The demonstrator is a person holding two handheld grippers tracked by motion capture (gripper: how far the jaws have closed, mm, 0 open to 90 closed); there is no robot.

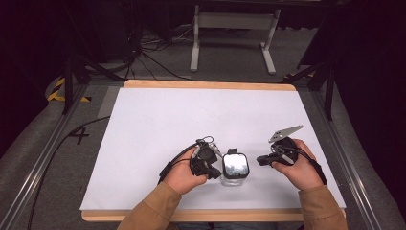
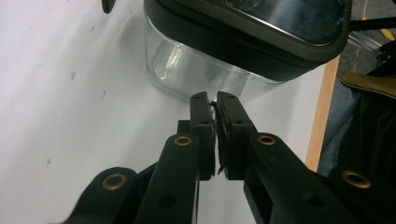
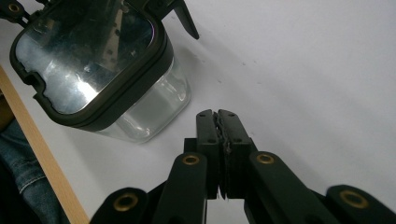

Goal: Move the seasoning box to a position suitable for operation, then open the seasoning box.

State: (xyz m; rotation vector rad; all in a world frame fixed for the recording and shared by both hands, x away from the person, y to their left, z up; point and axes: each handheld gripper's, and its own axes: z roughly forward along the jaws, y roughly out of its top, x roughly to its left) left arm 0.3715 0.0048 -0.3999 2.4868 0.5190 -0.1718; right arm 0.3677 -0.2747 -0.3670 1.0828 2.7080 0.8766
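A clear square container with a black-rimmed transparent lid (image 1: 235, 166) stands upright on the white table near the front edge, between my two grippers. My left gripper (image 1: 214, 171) sits just left of it, jaws shut and empty, tips close to the container's glass wall (image 2: 187, 74). My right gripper (image 1: 261, 160) rests to the right of the container, a short gap away, jaws also shut with nothing between them. In the right gripper view the lid (image 3: 88, 56) fills the upper left, and the left gripper view has its black rim (image 2: 243, 46) at the top.
The white table surface (image 1: 191, 124) stretches far and to both sides. Its wooden front edge (image 1: 191, 215) lies close behind the container. A white metal stand (image 1: 230, 28) and cables lie on the floor beyond the table.
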